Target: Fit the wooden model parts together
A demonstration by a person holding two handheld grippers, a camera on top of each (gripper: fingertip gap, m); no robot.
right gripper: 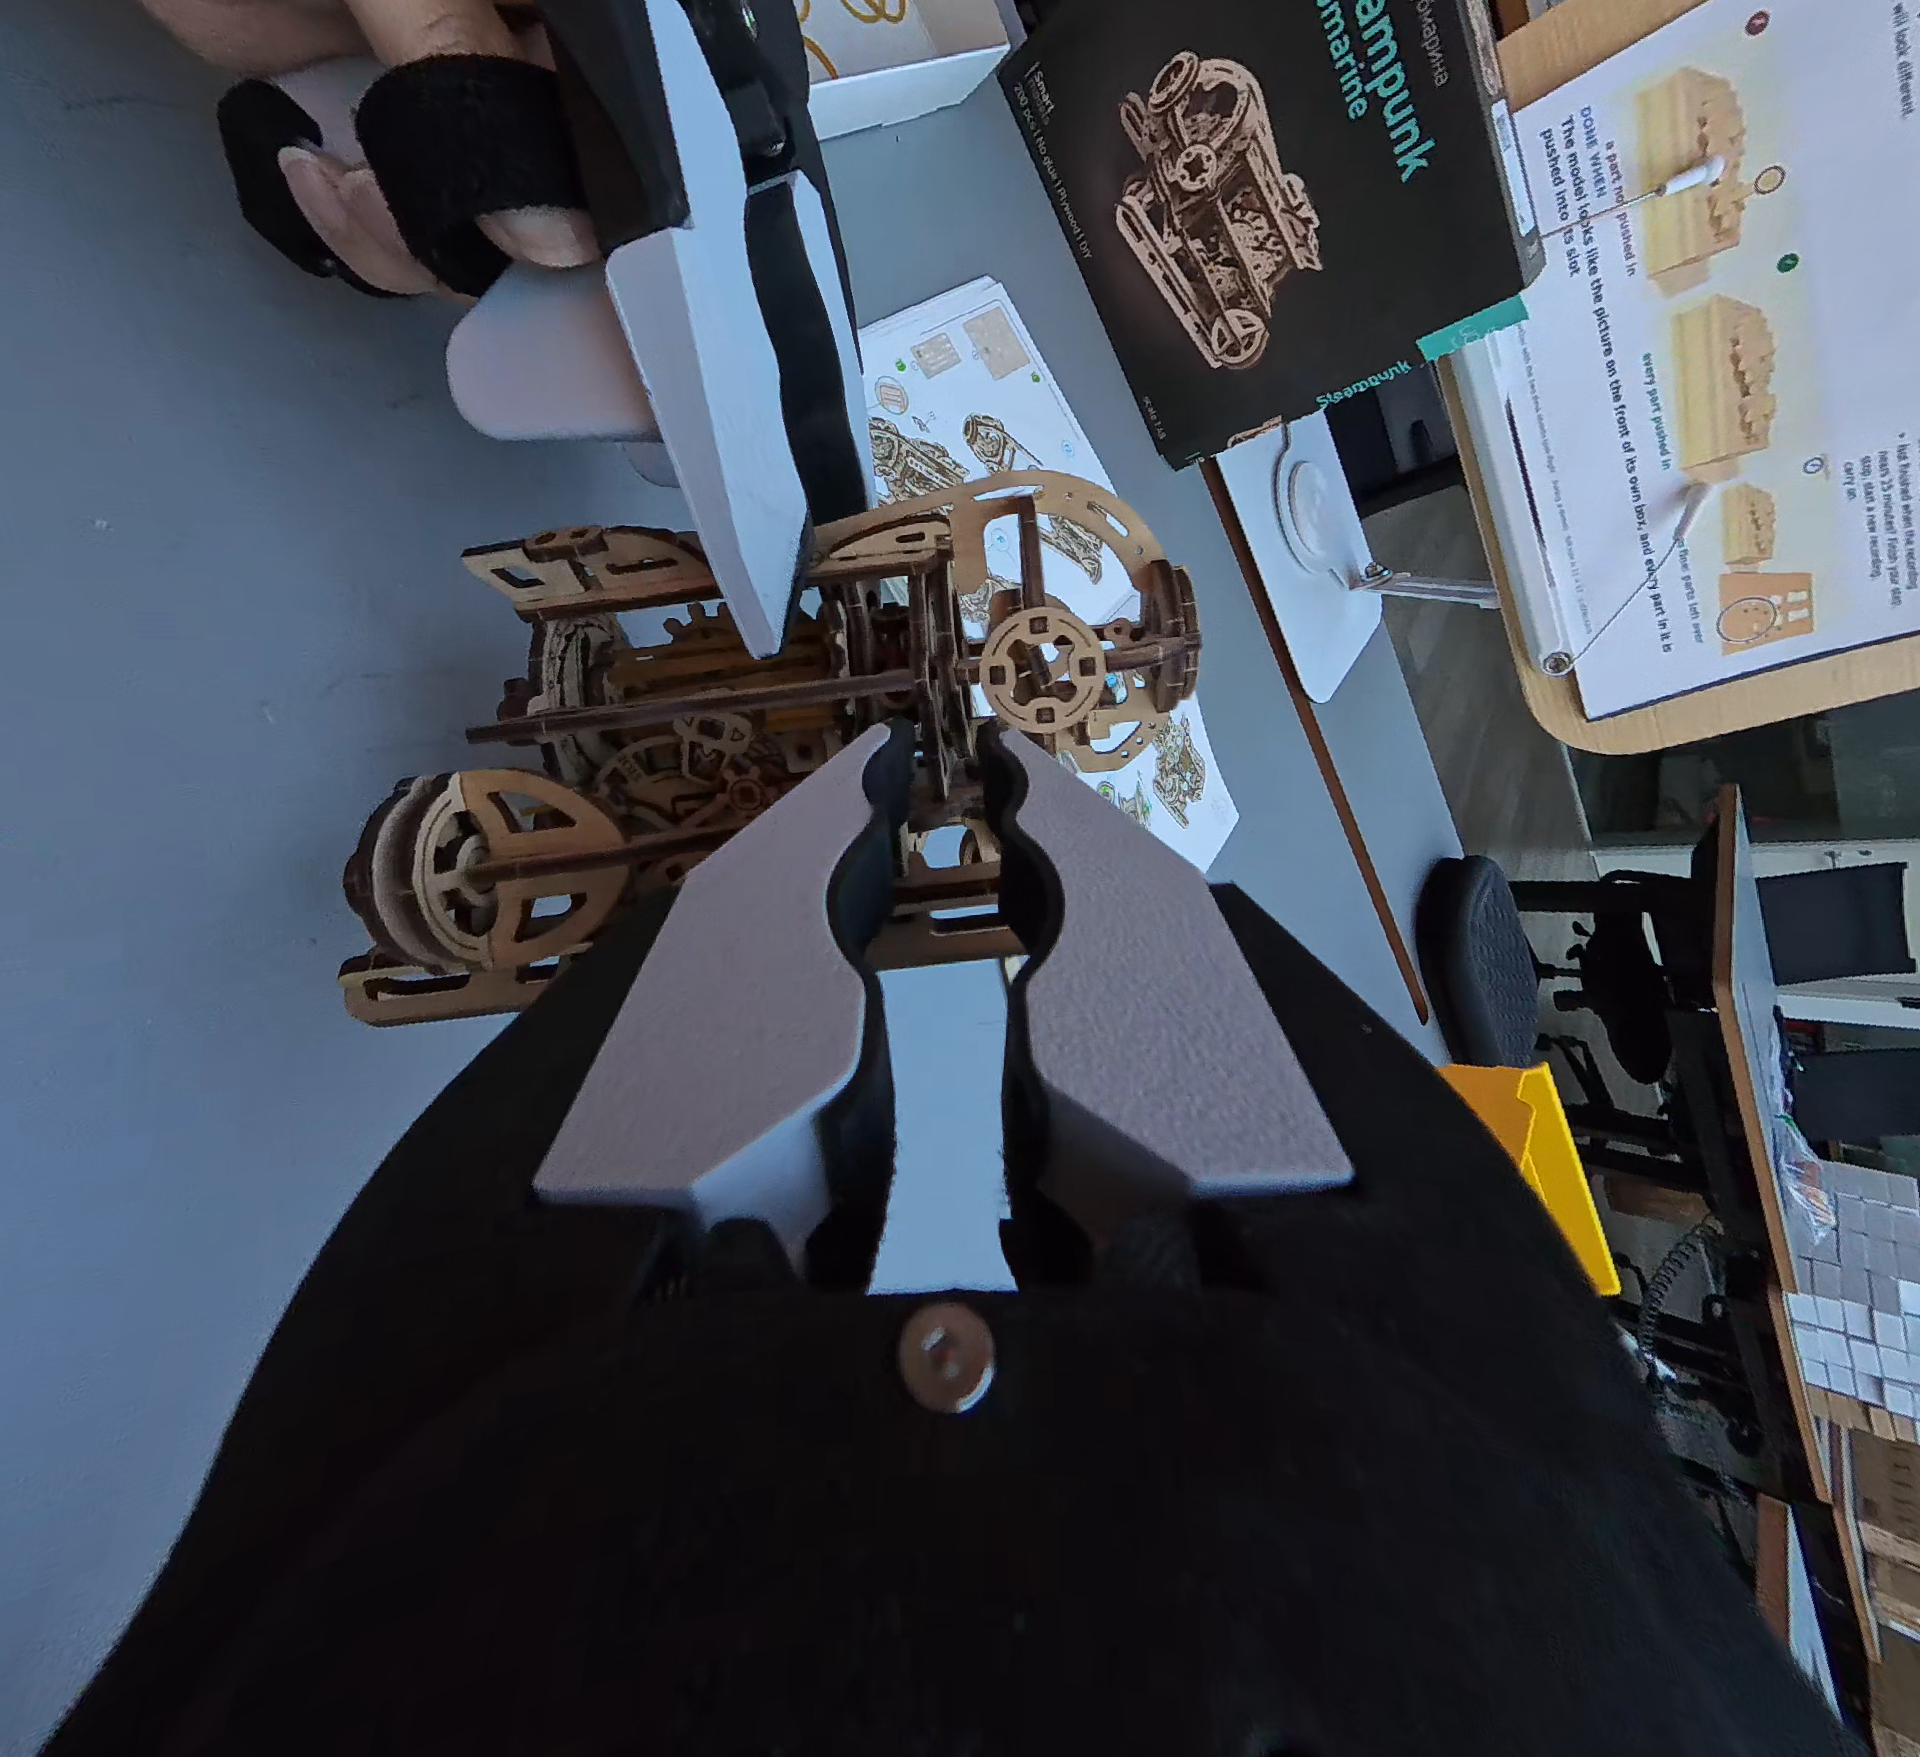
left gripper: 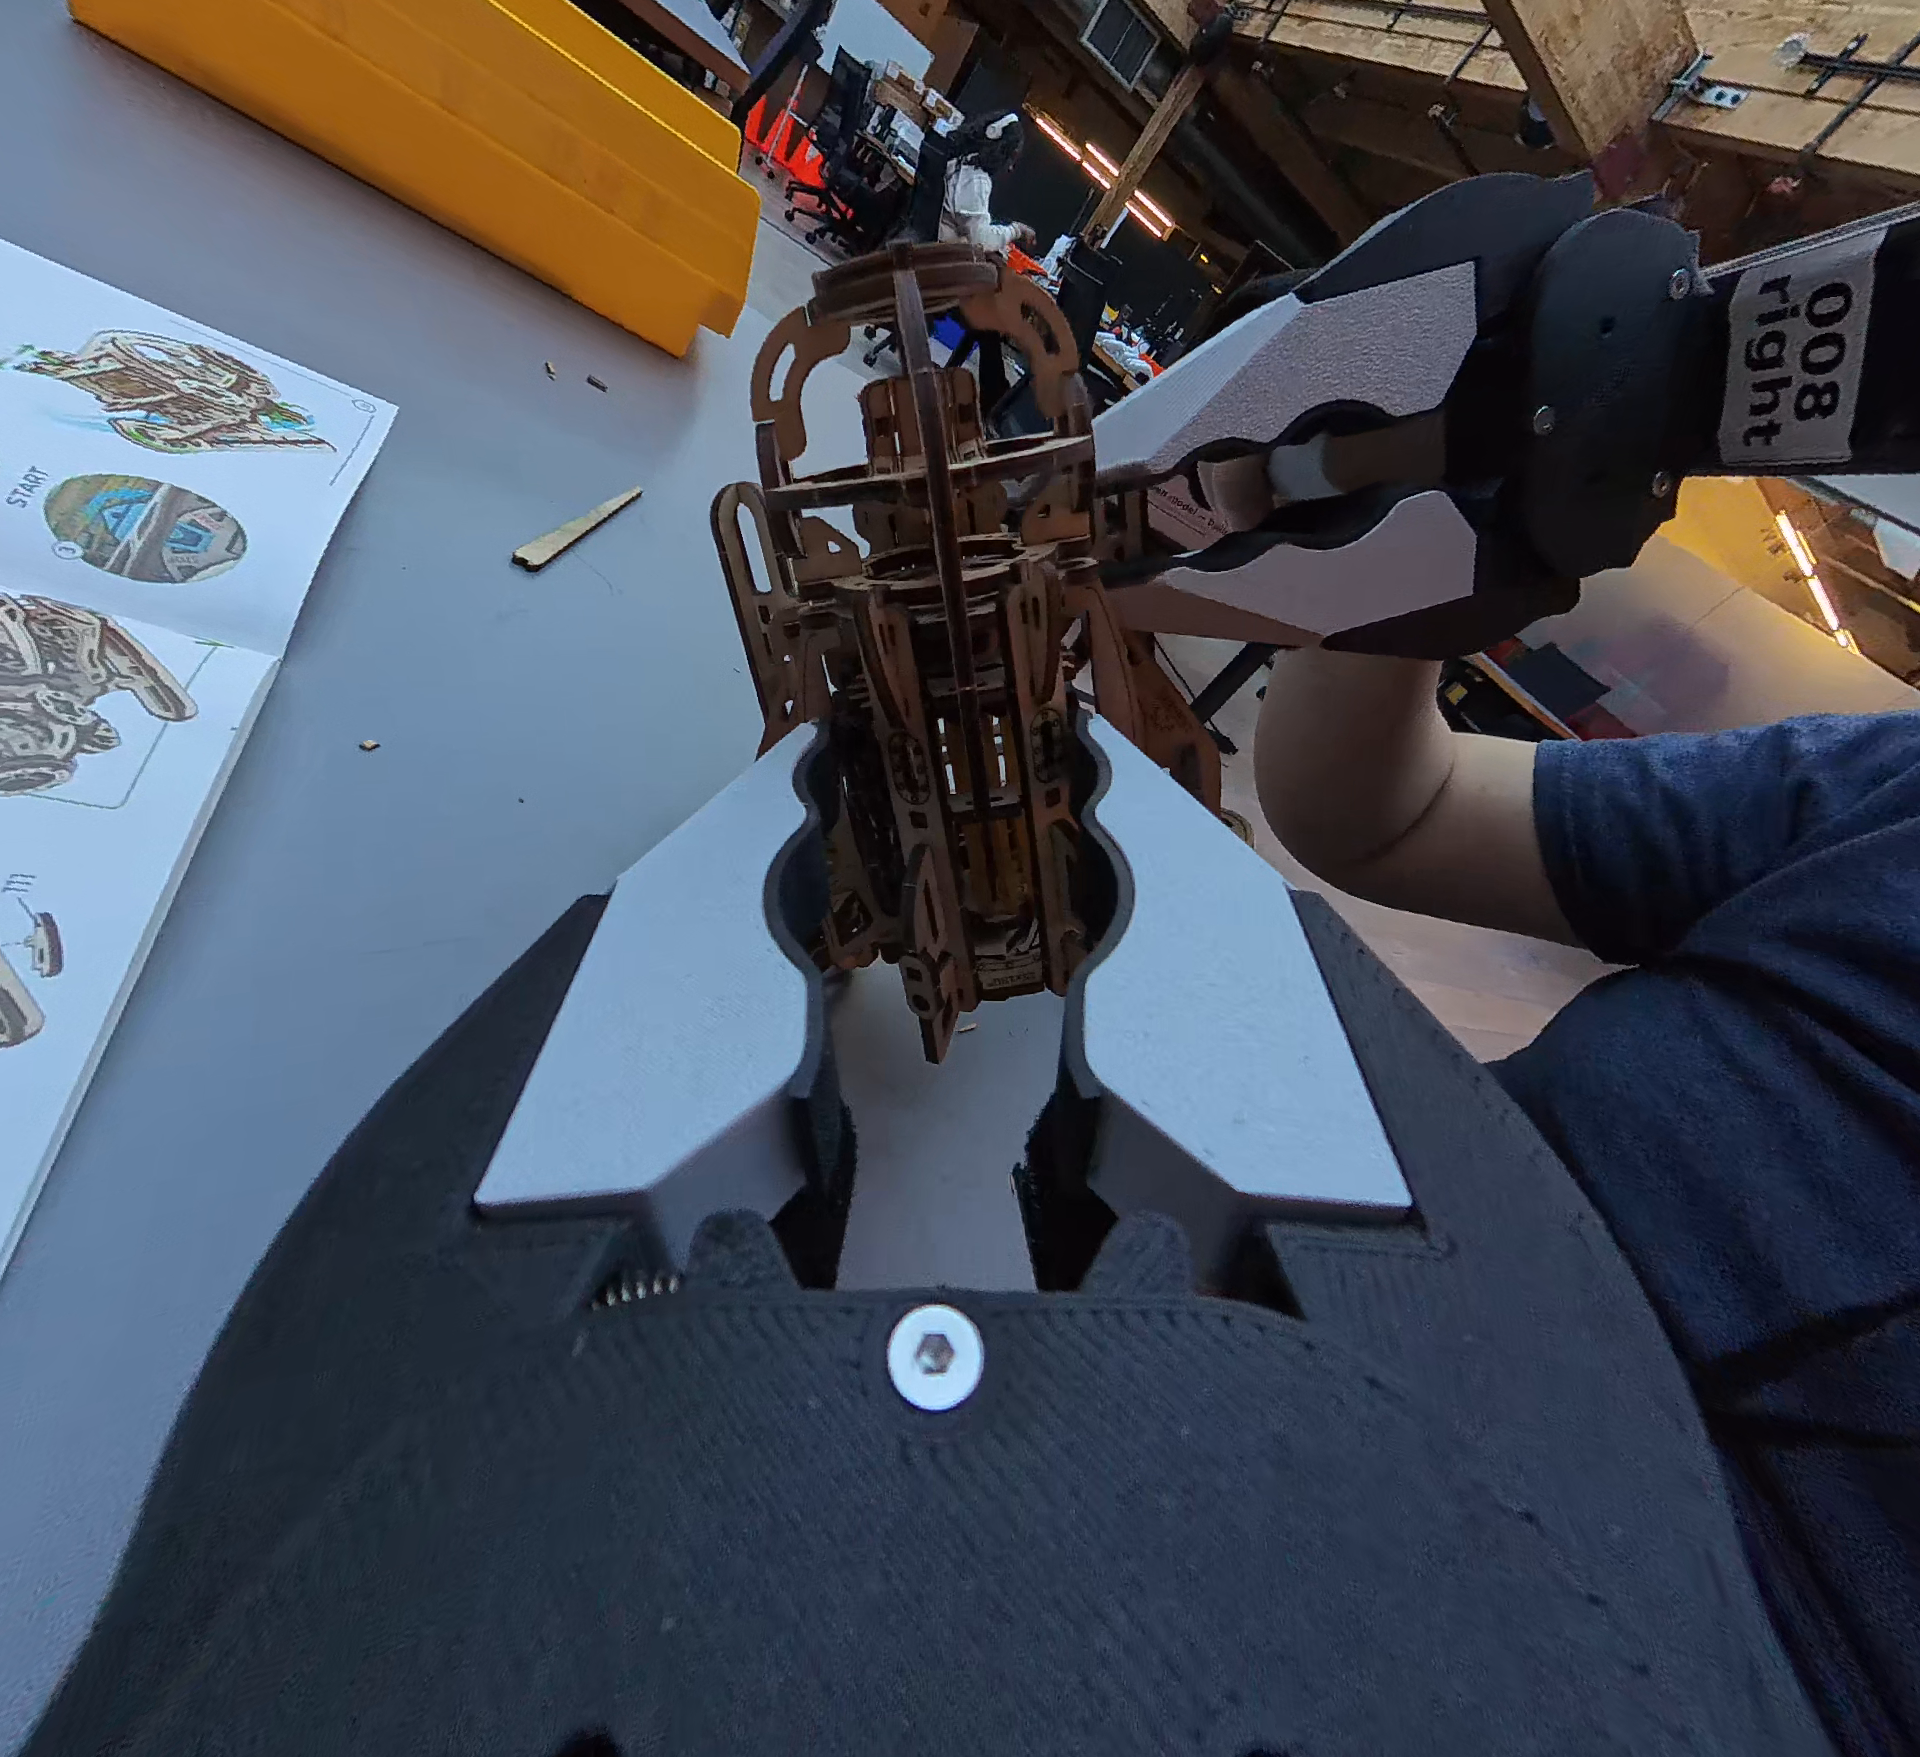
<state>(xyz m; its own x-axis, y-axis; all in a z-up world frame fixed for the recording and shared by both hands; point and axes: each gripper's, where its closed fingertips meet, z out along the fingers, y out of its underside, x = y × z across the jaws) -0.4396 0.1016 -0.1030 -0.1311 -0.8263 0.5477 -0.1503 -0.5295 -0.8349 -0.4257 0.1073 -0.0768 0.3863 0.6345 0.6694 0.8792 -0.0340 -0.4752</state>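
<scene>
The wooden model [left gripper: 935, 564] is a brown laser-cut assembly of gears, ribs and curved frames, held over the grey table [left gripper: 468, 668]. My left gripper [left gripper: 956, 741] is shut on its lower body, one finger on each side. In the right wrist view the model [right gripper: 644, 720] lies lengthwise, with wheels at its left end. My right gripper [right gripper: 940, 746] is shut on a thin upright rib at the model's middle. It also shows in the left wrist view [left gripper: 1107, 523], pinching the model's right side. The left gripper [right gripper: 769, 564] comes down on the model from above.
A yellow bin [left gripper: 416, 76] stands at the back left. An open instruction booklet [left gripper: 104, 616] lies on the left, with a loose wooden sliver [left gripper: 577, 528] near it. The dark kit box [right gripper: 1278, 149], a white tray with rubber bands [right gripper: 883, 24] and a printed sheet [right gripper: 1714, 305] lie beyond the model.
</scene>
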